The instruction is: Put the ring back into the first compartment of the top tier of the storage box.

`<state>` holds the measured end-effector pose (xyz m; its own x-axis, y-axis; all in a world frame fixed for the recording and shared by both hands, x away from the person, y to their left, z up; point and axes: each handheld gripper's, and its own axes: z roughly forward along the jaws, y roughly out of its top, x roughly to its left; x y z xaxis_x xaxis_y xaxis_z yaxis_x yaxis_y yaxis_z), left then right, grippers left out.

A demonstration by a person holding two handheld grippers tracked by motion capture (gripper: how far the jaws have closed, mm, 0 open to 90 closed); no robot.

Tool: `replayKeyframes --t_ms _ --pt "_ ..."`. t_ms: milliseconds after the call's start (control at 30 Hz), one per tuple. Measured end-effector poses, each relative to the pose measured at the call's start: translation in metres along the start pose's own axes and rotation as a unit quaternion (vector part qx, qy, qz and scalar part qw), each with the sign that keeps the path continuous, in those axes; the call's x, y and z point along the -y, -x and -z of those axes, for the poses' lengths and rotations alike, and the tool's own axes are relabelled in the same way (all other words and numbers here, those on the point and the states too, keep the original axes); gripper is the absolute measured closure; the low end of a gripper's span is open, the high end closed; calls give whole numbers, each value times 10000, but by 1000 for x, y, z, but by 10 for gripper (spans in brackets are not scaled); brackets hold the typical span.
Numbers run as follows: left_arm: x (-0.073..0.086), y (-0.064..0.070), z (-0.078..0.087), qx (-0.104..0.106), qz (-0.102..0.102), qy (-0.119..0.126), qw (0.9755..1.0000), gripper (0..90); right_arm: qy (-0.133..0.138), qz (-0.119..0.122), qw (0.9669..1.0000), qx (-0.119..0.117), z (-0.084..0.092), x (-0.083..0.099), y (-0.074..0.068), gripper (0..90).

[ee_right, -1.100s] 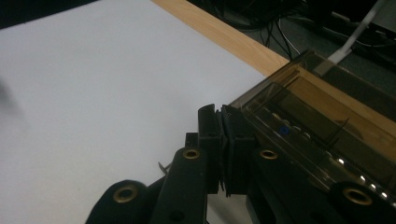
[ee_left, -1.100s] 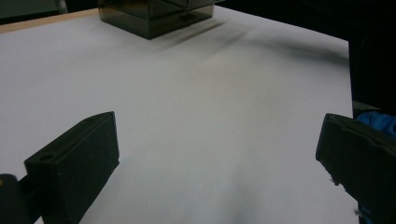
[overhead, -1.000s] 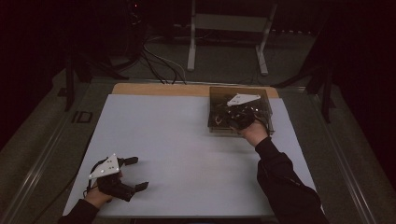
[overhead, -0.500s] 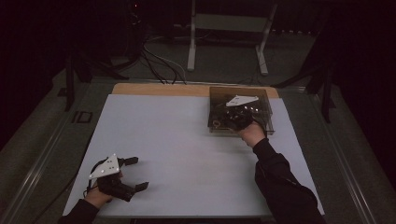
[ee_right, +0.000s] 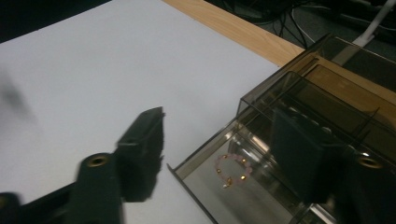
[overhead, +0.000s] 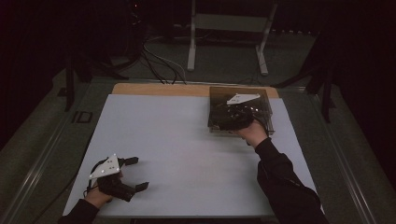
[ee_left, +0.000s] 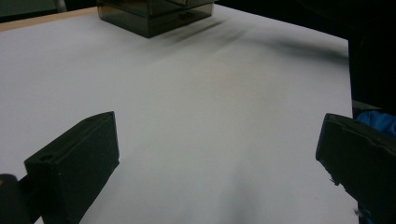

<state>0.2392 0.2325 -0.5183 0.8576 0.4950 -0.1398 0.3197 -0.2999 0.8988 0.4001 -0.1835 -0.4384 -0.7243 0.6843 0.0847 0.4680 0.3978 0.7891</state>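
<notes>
My left gripper (overhead: 130, 173) rests low on the near left part of the white desk (overhead: 187, 140), its fingers (ee_left: 74, 163) spread wide with nothing but bare desk between them. In the left gripper view the smoky plastic box (ee_left: 154, 14) stands far off across the white surface.

My right gripper (overhead: 229, 116) hangs over that box (overhead: 261, 105) at the far right of the desk, beside the strip of bare wood (overhead: 159, 89). Its fingers (ee_right: 140, 149) are released and grasp nothing; one hangs over the white desk, the other (ee_right: 299, 154) over the box's open drawer (ee_right: 205, 184). In the drawer lies a small pink bead bracelet (ee_right: 232, 170) with gold beads, flat on the bottom, between the two fingers in that view and untouched.
</notes>
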Motion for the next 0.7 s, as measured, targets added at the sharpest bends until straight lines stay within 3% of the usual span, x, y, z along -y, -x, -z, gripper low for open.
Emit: replayKeyframes --t_ms 33,133,433,700 --pt "0 0 0 -2 0 0 10000 11 0 0 10000 0 0 0 0 266" --pt "0 0 0 -1 -4 -2 10000 11 17 -41 10000 -71 2 -2 -2 155" --pt "0 0 0 -4 -10 -10 10000 11 -71 -1 9999 -114 7 0 -7 16" --pt "0 0 0 5 -9 -17 10000 11 -70 101 9999 -80 8 1 -11 0"
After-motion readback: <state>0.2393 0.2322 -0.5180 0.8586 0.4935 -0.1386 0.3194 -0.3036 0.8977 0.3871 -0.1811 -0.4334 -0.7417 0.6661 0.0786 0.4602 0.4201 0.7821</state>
